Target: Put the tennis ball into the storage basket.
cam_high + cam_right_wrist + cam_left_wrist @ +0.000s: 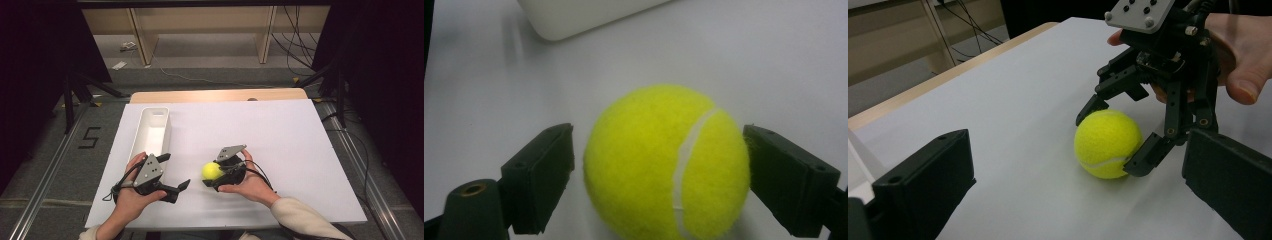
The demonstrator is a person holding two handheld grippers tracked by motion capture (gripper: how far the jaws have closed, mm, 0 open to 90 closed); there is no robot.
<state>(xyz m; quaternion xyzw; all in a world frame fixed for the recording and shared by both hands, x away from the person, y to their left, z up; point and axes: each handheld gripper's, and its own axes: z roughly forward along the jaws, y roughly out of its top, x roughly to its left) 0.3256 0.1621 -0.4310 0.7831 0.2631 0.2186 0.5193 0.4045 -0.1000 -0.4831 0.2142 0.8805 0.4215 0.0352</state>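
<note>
White table [300,150]: tennis ball [212,170] between right tool [207,176] jaws.

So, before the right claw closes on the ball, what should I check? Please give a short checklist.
1. Tennis ball sits between the right claw's jaws: ok.
2. Both jaws touch the ball: not ok; one jaw still shows a gap.
3. Ball rests on the white table: ok.
4. Left claw is open and away from the ball: ok.
5. White bin stands apart from the ball: ok.
</note>
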